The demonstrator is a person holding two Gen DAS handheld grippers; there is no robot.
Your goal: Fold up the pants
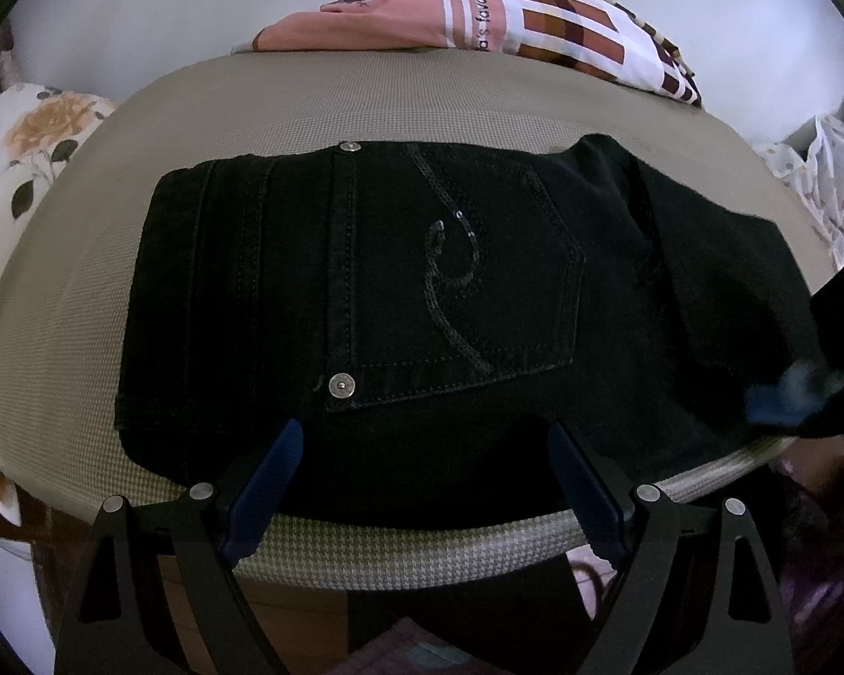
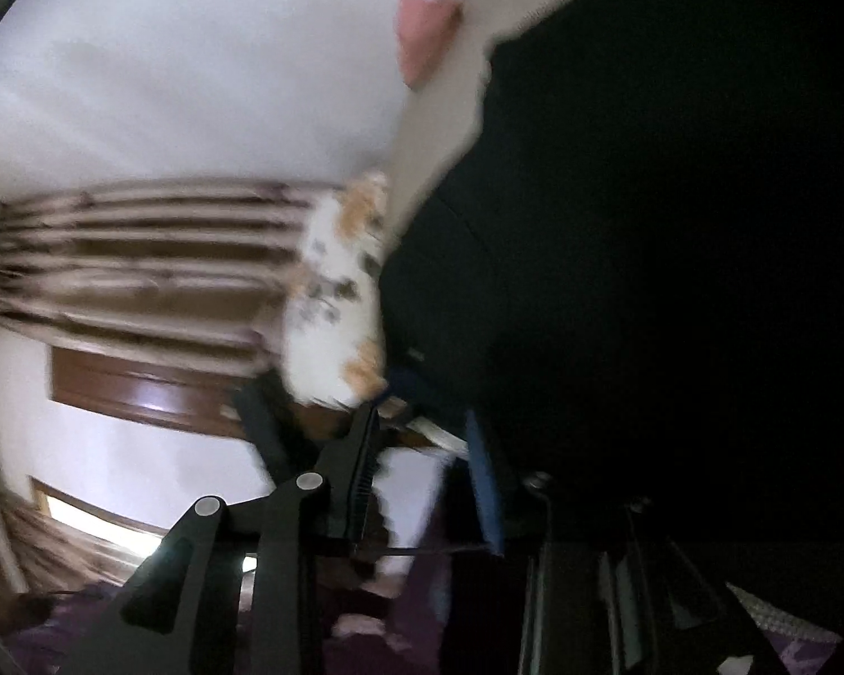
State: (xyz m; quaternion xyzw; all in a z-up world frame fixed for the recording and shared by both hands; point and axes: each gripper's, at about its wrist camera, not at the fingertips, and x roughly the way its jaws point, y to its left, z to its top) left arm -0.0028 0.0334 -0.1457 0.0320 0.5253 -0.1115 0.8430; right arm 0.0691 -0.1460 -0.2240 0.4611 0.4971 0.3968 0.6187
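Beige houndstooth-weave cushion top [image 1: 208, 112] with a pale wall behind it, that's the work surface here. The left gripper [image 1: 425, 439] hangs over the near edge with its blue pads [image 1: 270, 478] spread wide, nothing between them, tips just above the near hem of the fabric. Right past them lie the black jeans [image 1: 399, 281], folded into a squat rectangle in the middle of the cushion, back pocket [image 1: 467, 275] facing up with a sequin swirl on it and a metal rivet [image 1: 342, 385] at its near corner. A loose flap of the jeans runs off toward the right side, where a blurry bit of blue shows at the frame edge — can't tell exactly what that is. Beyond the jeans, a pink and brown checked cloth [image 1: 478, 5] sits at the far edge, and a floral pillow [image 1: 34, 140] is off to the left.

The right gripper [image 2: 427, 439] view is smeared and tilted — its pads are fairly close together but apart, and I see nothing pinched between them. The black jeans [image 2: 647, 225] fill the right half of that view, just beside the right pad, with striped curtains [image 2: 140, 259] in the background.
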